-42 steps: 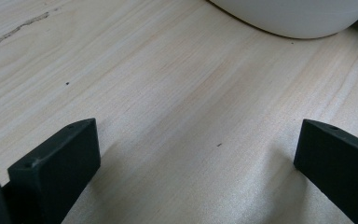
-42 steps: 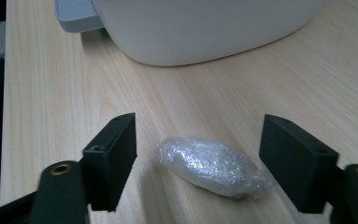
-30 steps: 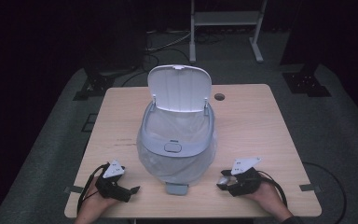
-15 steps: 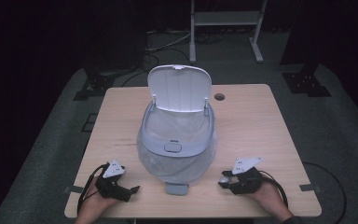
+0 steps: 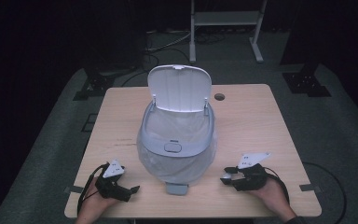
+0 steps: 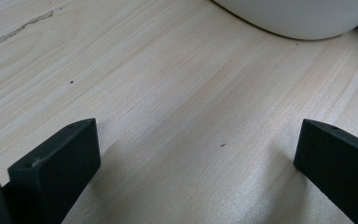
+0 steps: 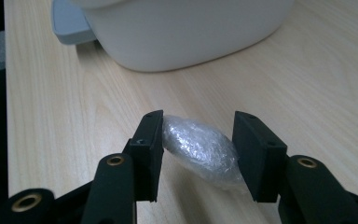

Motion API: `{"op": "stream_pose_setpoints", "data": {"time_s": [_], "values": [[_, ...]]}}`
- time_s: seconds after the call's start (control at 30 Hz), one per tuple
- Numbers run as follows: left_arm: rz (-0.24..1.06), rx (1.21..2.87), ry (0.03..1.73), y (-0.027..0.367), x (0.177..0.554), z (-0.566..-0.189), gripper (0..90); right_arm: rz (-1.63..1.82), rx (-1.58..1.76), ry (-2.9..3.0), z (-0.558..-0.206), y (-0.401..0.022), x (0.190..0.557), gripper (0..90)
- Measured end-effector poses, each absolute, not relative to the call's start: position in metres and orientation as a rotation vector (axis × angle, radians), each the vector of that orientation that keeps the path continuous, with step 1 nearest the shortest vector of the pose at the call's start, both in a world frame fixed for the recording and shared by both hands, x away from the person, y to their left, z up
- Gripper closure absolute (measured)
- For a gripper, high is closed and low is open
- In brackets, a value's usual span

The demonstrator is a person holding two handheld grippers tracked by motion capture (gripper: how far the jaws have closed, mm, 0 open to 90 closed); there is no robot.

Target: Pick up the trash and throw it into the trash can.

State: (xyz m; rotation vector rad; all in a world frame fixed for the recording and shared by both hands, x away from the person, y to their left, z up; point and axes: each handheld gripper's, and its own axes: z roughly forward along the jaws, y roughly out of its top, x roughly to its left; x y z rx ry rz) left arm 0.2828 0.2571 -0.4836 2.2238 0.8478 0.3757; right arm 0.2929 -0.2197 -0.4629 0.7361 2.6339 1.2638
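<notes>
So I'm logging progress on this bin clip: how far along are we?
Done: the bin stands with its lid up and a liner inside. In hand: the right gripper is closed on a crumpled plastic wad, low over the table beside the bin. The left gripper is open and holds nothing. Left, probably: lifting the wad into the bin.

From where I stood, nothing could be read: no lettering, label, brand or number showed on the white bin (image 5: 177, 140) or the table (image 5: 261, 121).
</notes>
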Motion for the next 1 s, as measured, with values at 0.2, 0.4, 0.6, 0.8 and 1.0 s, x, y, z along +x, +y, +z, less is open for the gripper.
{"op": "stream_pose_setpoints", "data": {"time_s": [0.2, 0.4, 0.6, 0.8, 1.0], "values": [[0.376, 2.224, 0.848, 0.257, 0.283, -0.484, 0.0, 1.295, 0.748, 2.619, -0.458, -0.223, 0.293, 53.4], [0.376, 2.224, 0.848, 0.257, 0.283, -0.484, 0.0, 1.349, 0.763, 2.604, -0.451, -0.226, 0.293, 53.4], [0.376, 2.224, 0.848, 0.257, 0.283, -0.484, 0.0, 1.366, 0.761, 2.603, -0.446, -0.228, 0.293, 53.3], [0.376, 2.224, 0.848, 0.257, 0.283, -0.484, 0.0, 1.395, 0.757, 2.597, -0.441, -0.23, 0.293, 53.2], [0.376, 2.223, 0.848, 0.257, 0.283, -0.484, 0.0, 1.42, 0.747, 2.587, -0.436, -0.231, 0.293, 53.2]]}}
